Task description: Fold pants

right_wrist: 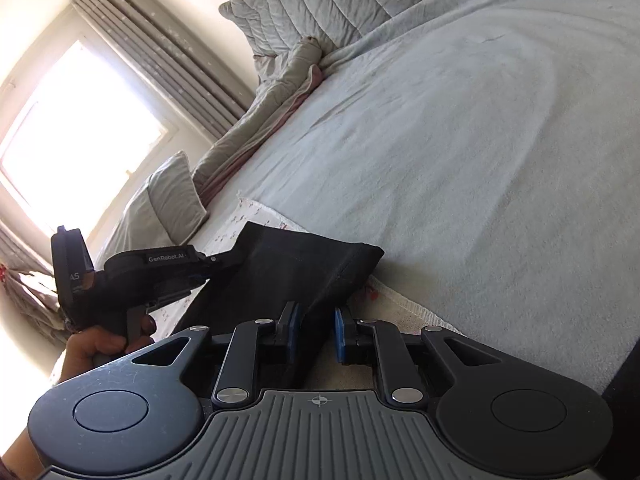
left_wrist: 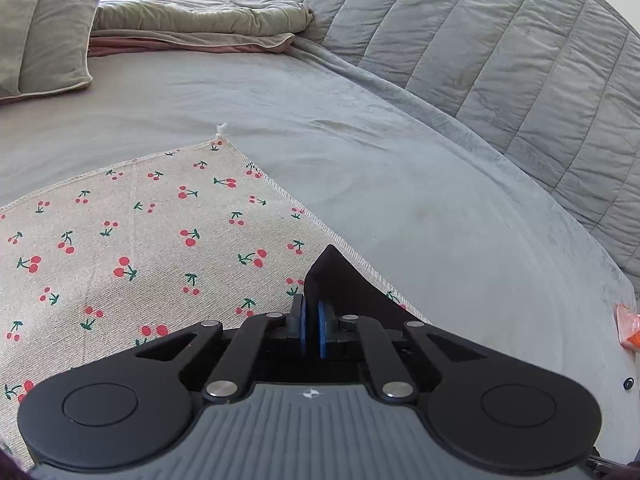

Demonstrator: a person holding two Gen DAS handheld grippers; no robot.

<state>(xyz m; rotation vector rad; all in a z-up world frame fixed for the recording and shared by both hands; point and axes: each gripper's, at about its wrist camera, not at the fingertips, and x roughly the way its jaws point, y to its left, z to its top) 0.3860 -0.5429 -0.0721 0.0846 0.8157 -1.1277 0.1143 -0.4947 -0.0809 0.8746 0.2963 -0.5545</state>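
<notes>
- Two grippers at the black pants, which lie on a cherry-print cloth spread over the grey bed.
- Left gripper: jaws closed tight on a raised peak of the pants fabric, near the cloth's stitched edge.
- Right gripper: jaws apart, a fold of the pants between them, lying against one blue pad and seemingly clear of the other.
- Left hand wrapped round its gripper's handle.
- Pillow and folded quilt well beyond the cloth.
</notes>
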